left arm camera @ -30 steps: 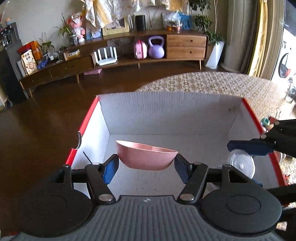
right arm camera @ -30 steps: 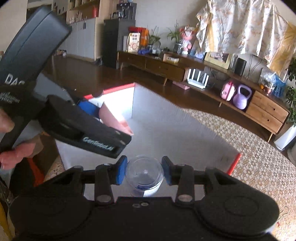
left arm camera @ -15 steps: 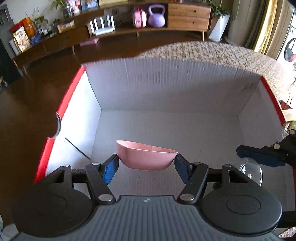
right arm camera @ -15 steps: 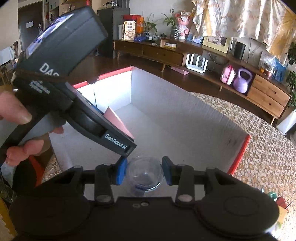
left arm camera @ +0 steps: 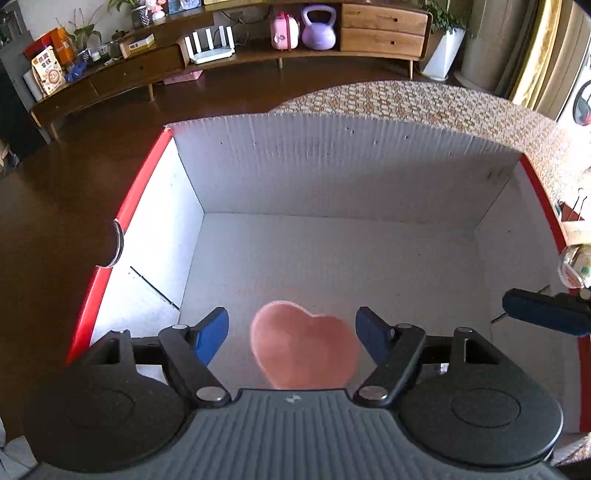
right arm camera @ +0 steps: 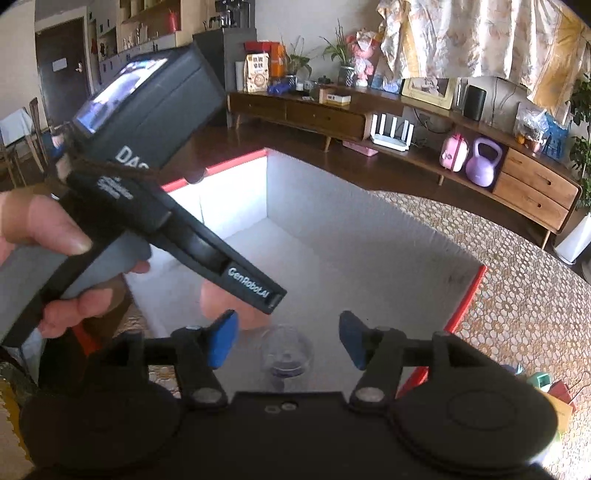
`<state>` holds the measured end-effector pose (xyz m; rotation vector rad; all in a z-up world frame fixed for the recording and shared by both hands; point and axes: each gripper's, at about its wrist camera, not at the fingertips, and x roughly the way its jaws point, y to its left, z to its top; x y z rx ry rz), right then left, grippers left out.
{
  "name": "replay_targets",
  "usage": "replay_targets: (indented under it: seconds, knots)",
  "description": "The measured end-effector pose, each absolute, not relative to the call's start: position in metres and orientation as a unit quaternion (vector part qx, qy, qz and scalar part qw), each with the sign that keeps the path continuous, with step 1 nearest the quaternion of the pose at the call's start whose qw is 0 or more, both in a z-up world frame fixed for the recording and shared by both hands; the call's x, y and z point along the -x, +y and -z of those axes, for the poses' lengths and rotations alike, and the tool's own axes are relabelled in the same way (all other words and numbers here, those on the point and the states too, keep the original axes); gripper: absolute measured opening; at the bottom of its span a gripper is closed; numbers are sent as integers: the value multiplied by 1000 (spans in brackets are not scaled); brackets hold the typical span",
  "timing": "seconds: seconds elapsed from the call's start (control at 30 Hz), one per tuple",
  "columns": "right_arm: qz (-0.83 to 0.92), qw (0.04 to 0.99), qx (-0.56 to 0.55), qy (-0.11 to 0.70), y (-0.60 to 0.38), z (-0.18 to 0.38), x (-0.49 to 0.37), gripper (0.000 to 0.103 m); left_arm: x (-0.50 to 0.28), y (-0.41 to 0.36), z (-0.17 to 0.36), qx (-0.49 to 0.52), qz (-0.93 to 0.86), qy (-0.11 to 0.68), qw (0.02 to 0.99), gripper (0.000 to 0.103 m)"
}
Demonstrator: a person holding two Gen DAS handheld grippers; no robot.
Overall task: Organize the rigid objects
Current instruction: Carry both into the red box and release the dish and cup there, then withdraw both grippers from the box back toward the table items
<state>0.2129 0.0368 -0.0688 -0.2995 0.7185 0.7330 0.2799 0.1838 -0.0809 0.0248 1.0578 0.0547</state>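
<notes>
Left tongs [left arm camera: 291, 332] stand apart above the white box [left arm camera: 332, 177], clear of the pink bowl [left arm camera: 304, 345] on the box floor. Right tongs [right arm camera: 288, 339] likewise apart, over the clear container [right arm camera: 286, 358] inside the box, near the bowl.

- We are seeing a purple kettlebell [left arm camera: 318, 26] sitting on the far wooden sideboard [left arm camera: 380, 31], just right of a pink case [left arm camera: 284, 29].
- We are noticing a white router [left arm camera: 209, 46] standing further left on it.
- We are finding a white planter [left arm camera: 441, 55] resting at the sideboard's right end.
- We are watching a patterned tablecloth [right arm camera: 517, 295] spreading on the right.
</notes>
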Motion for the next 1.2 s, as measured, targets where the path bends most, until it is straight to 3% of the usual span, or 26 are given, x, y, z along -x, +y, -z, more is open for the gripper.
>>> replay_targets:
  seconds: [0.63, 0.83, 0.93, 1.2]
  knots:
    - [-373, 872, 90, 305, -25, 17, -171, 76, -220, 155, 12, -12, -30, 420, 907, 76]
    - [-360, 882, 64, 298, -65, 5, -159, 89, -193, 136, -7, -14, -13, 388, 922, 76]
    - [-346, 889, 45, 296, -90, 1, -153, 96, -182, 125, -12, -6, -4, 377, 926, 84]
    - [-302, 908, 33, 287, -155, 5, -141, 102, -154, 87, -11, 7, 19, 359, 933, 85]
